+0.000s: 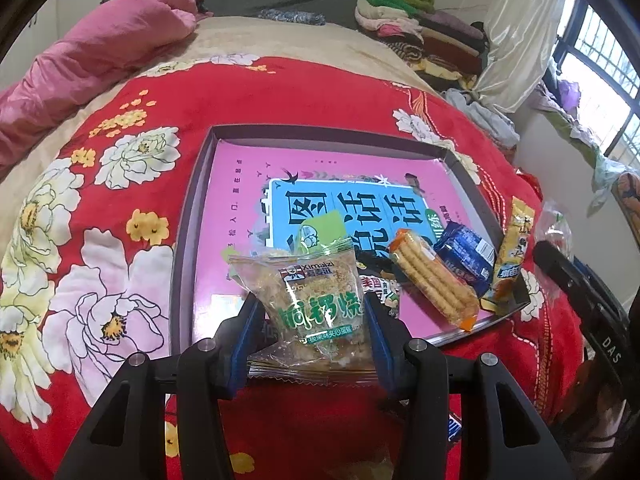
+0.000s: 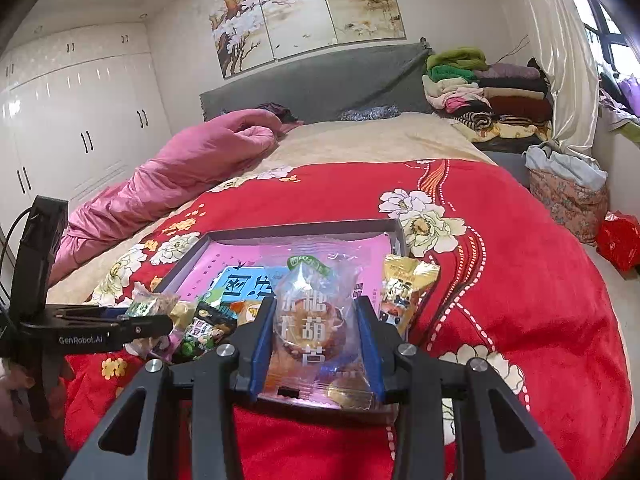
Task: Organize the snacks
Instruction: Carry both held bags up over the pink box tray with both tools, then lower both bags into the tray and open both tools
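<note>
Tray (image 1: 192, 216) far half free; biscuit pack (image 1: 434, 280), wrappers crowd near-right corner.

A bedroom in a home. Big bed (image 2: 360, 148) with a grey headboard (image 2: 320, 80), a red blanket with white flowers (image 2: 500, 280) and a bunched-up pink quilt (image 2: 192, 168). Tall white wardrobe (image 2: 80, 120) along one wall. Flower painting (image 2: 308, 12) above the bed. Folded clothes (image 2: 480, 88) piled in a stack beside the bed. Shiny white curtain (image 2: 568, 60) next to a window (image 1: 600, 64). More clothes heaped on the window ledge.
</note>
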The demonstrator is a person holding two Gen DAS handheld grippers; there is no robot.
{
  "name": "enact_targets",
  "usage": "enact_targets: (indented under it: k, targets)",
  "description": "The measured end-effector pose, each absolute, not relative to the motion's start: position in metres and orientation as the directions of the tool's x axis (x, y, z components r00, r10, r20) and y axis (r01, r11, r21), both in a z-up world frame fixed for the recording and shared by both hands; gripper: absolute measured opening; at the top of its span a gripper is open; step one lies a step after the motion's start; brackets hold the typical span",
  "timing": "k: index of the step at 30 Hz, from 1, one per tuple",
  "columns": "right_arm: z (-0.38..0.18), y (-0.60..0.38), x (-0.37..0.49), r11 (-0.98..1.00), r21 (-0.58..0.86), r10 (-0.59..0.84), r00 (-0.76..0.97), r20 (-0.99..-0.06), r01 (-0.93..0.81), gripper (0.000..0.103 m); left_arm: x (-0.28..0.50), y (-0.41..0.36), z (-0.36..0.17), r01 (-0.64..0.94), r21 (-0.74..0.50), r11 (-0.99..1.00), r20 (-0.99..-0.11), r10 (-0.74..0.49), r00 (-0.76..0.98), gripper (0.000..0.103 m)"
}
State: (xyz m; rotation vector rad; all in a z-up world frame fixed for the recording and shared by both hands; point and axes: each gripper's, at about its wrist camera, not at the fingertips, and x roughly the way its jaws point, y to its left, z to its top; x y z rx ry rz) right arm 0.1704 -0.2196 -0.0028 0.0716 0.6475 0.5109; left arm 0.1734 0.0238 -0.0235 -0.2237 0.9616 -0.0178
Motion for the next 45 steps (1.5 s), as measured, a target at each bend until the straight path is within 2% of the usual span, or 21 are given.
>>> enact_targets:
  k: [19, 34, 45]
  targets:
    - [-0.013, -0.213, 0.185, 0.870, 0.223, 0.482, 0.666, -0.570, -0.439, 0.040, 0.180, 0.018, -0.034, -0.082, -0.186, 0.979, -0.828, -0.111, 0.549, 0.051]
    - [-0.033, -0.203, 0.196, 0.871, 0.211, 0.468, 0.618, -0.632, -0.443, 0.040, 0.183, 0.016, -0.037, -0.076, -0.172, 0.982, -0.835, -0.104, 0.540, 0.052]
    - [-0.038, -0.200, 0.198, 0.874, 0.199, 0.459, 0.614, -0.642, -0.444, 0.041, 0.184, 0.015, -0.037, -0.069, -0.159, 0.985, -0.839, -0.098, 0.535, 0.052]
